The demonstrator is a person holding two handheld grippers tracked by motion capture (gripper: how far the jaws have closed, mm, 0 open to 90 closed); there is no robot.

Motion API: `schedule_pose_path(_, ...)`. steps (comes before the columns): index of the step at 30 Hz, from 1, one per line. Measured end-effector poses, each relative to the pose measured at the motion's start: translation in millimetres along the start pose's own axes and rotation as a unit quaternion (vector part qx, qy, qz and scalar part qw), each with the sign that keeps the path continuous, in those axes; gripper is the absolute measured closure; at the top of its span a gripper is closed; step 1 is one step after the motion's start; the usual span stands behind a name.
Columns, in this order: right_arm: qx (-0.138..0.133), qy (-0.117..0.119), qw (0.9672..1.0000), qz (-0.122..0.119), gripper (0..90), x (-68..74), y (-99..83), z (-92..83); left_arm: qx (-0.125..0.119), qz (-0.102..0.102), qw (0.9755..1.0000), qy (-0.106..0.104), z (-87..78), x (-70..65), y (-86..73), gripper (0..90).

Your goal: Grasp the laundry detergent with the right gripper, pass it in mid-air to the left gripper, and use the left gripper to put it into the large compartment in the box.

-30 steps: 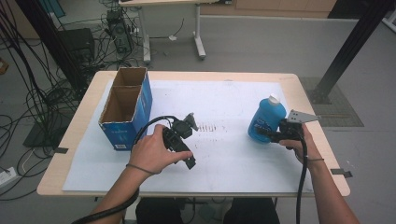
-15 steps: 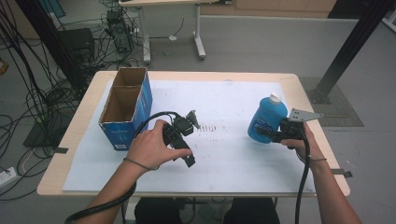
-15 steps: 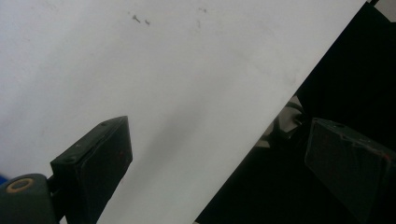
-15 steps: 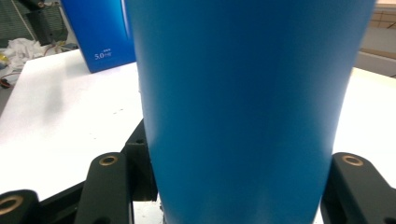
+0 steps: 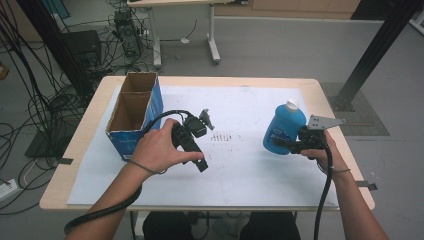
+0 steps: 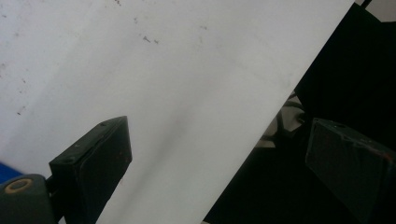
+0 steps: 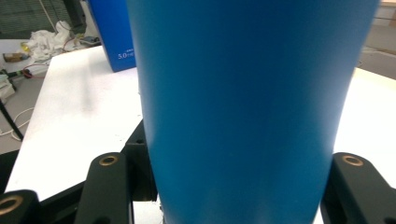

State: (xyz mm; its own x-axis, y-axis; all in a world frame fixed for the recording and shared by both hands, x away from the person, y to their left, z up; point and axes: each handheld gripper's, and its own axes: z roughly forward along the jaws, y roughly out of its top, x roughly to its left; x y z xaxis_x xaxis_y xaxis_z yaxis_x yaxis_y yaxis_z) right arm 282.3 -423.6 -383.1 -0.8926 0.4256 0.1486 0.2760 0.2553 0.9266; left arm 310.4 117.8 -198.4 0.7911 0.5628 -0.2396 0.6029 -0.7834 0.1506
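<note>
**Blue bottle held tight on the white sheet**

The landmark here is the white sheet (image 5: 240, 170) that covers most of the table (image 5: 80, 150).

At the left edge of the white sheet stands a blue cardboard box (image 5: 134, 120). Its top is open, and it has two parts inside. In the right gripper view the box shows far off, behind the bottle, at the top left.

Next comes the left gripper (image 5: 204, 165). A hand (image 5: 160, 150) holds it above the white sheet, a little left of the middle, near the box. A black cable runs from it down past the arm. In the left gripper view its two black jaws stand far apart, with nothing between them. Below them are the white sheet and its edge, with dark space beyond.

In the middle of the white sheet are some small dark marks (image 5: 225, 137).

On the right part of the white sheet stands the blue bottle (image 5: 283, 127). It is upright and has a white cap. The right gripper (image 5: 278, 144) is clamped on the lower part of the bottle, one jaw on each side. The right hand (image 5: 322, 152) holds this gripper just to the right of the bottle. In the right gripper view the bottle (image 7: 247, 107) sits right between the two jaws.
</note>
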Motion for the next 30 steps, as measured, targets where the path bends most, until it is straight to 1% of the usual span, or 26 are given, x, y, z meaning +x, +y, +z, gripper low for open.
schedule_pose_path(1, 0.0, 0.001, 1.0, 0.0, 41.3, 0.2, 0.5, 0.2, 0.001, 0.004, 1.0, 0.004, -1.2, -1.0, 0.7, 7.3)
schedule_pose_path(3, 0.0, 0.004, 1.0, -0.001, 41.3, 0.3, 1.5, 0.6, 0.004, 0.009, 1.0, 0.001, -3.7, 0.3, 2.5, 7.3)
schedule_pose_path(5, 0.0, 0.008, 1.0, -0.002, 41.4, 0.6, 2.4, 0.9, 0.004, 0.017, 0.9998, 0.006, -6.3, -1.0, 3.8, 7.3)
schedule_pose_path(6, 0.0, 0.01, 0.9999, -0.004, 41.4, 0.9, 3.2, 1.1, 0.005, 0.017, 0.9998, 0.004, -8.4, 0.1, 5.1, 7.5)
schedule_pose_path(8, -0.001, 0.015, 0.9999, -0.007, 41.3, 1.5, 4.6, 1.7, 0.006, 0.023, 0.9997, 0.01, -11.1, -1.4, 6.4, 7.5)
schedule_pose_path(9, 0.0, 0.018, 0.9998, -0.008, 41.3, 1.9, 5.5, 1.9, 0.005, 0.023, 0.9997, 0.009, -12.7, -0.9, 6.9, 7.6)
schedule_pose_path(10, 0.0, 0.026, 0.9996, -0.011, 41.4, 1.3, 6.6, 2.6, 0.007, 0.026, 0.9996, 0.008, -13.9, -0.6, 8.1, 7.5)
schedule_pose_path(12, 0.001, 0.029, 0.9995, -0.012, 41.3, 1.7, 7.2, 3.2, 0.007, 0.033, 0.9994, 0.006, -16.1, -1.1, 8.9, 7.9)
schedule_pose_path(13, 0.002, 0.037, 0.9992, -0.013, 41.4, 1.5, 7.8, 4.8, 0.007, 0.035, 0.9993, 0.007, -16.7, -1.7, 9.7, 7.9)
schedule_pose_path(15, 0.003, 0.042, 0.999, -0.013, 41.4, 2.4, 8.3, 6.5, 0.004, 0.047, 0.9988, 0.009, -18.3, -3.6, 9.6, 8.4)
schedule_pose_path(16, 0.004, 0.046, 0.9988, -0.013, 41.4, 2.4, 8.5, 7.3, 0.002, 0.048, 0.9988, 0.005, -19.2, -2.7, 9.7, 8.2)
schedule_pose_path(17, 0.004, 0.046, 0.9988, -0.013, 41.4, 2.4, 8.5, 7.3, 0.004, 0.053, 0.9986, 0.002, -19.7, -2.4, 11.0, 8.2)
schedule_pose_path(19, 0.004, 0.054, 0.9984, -0.011, 41.4, 2.1, 9.1, 8.9, 0.004, 0.061, 0.9981, 0.001, -20.8, -3.2, 12.5, 8.2)
schedule_pose_path(20, 0.004, 0.063, 0.9979, -0.011, 41.4, 2.0, 10.0, 10.7, 0.005, 0.063, 0.998, -0.001, -21.3, -3.1, 13.7, 8.1)
schedule_pose_path(21, 0.004, 0.063, 0.9979, -0.011, 41.4, 2.0, 10.0, 10.7, 0.007, 0.068, 0.9976, 0.0, -21.9, -4.0, 15.5, 8.1)
schedule_pose_path(22, 0.005, 0.071, 0.9974, -0.013, 41.4, 2.6, 10.8, 12.7, 0.008, 0.072, 0.9974, 0.002, -22.8, -5.1, 16.6, 8.2)
schedule_pose_path(23, 0.005, 0.071, 0.9974, -0.013, 41.4, 2.6, 10.8, 12.7, 0.009, 0.073, 0.9973, 0.001, -23.8, -4.7, 17.8, 8.2)
schedule_pose_path(24, 0.006, 0.077, 0.9969, -0.015, 41.4, 3.2, 12.1, 14.9, 0.01, 0.078, 0.9969, 0.0, -25.8, -5.0, 19.7, 8.1)
schedule_pose_path(26, 0.007, 0.08, 0.9966, -0.016, 41.4, 3.7, 12.7, 15.9, 0.01, 0.079, 0.9968, 0.0, -26.9, -5.1, 20.3, 8.1)
schedule_pose_path(28, 0.009, 0.086, 0.9961, -0.019, 41.5, 4.5, 14.1, 17.9, 0.013, 0.091, 0.9958, -0.006, -28.5, -4.9, 23.0, 8.2)
schedule_pose_path(29, 0.009, 0.092, 0.9955, -0.019, 41.5, 4.6, 14.3, 20.0, 0.011, 0.094, 0.9954, -0.008, -29.3, -4.8, 23.3, 9.0)
schedule_pose_path(30, 0.009, 0.095, 0.9952, -0.02, 41.5, 4.8, 14.5, 20.9, 0.011, 0.102, 0.9947, -0.007, -30.7, -5.7, 25.4, 8.8)
